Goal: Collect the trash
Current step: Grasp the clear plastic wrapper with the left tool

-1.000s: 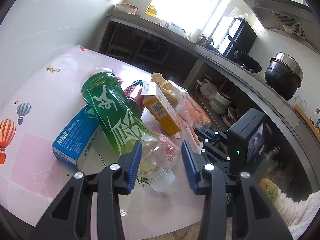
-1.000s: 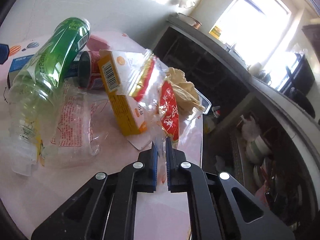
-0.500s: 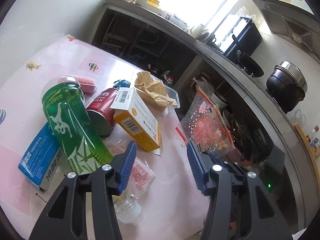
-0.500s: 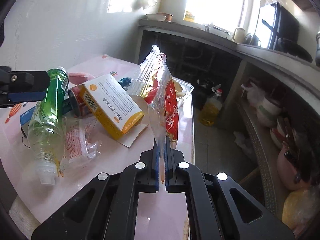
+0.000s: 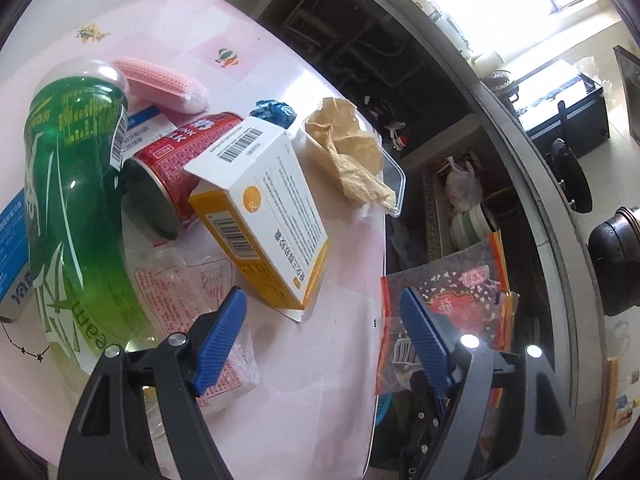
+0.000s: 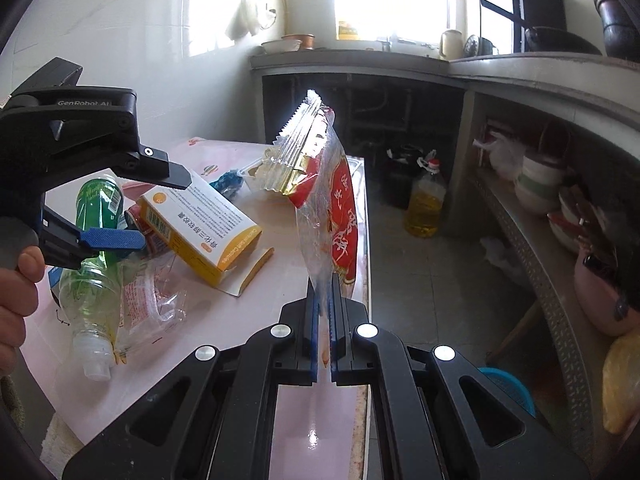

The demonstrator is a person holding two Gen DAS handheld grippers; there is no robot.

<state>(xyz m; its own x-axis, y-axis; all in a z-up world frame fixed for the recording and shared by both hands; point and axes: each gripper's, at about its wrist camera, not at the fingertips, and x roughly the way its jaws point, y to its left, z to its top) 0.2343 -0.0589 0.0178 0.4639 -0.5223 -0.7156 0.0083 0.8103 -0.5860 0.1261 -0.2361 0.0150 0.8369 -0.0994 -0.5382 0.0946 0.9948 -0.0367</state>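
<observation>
My right gripper [image 6: 324,292] is shut on the lower edge of a clear and red snack bag [image 6: 332,208], which stands up from the jaws at the pink table's right edge. The same bag [image 5: 452,304] shows past my left gripper's right finger. My left gripper [image 5: 322,304] hovers over the table with its jaws opening and nothing between the blue pads. Just ahead of it lies a yellow and white box [image 5: 264,216]. A green bottle [image 5: 76,200], a red can [image 5: 176,176] and a clear printed wrapper [image 5: 180,292] lie to the left. A hand [image 6: 16,292] holds the left gripper [image 6: 164,210].
A clear tray with crumpled brown paper [image 5: 348,152], a pink sponge [image 5: 164,84], a blue wrapper [image 5: 274,110] and a blue box [image 5: 12,248] also lie on the table [image 5: 328,360]. Right of it are open floor, an oil bottle [image 6: 426,208], shelves with bowls [image 6: 536,184] and a blue basket [image 6: 508,388].
My left gripper swung right, away from the bottle's neck, and its jaws widened. My right gripper rolled and lifted the snack bag off the pile, so it now stands upright.
</observation>
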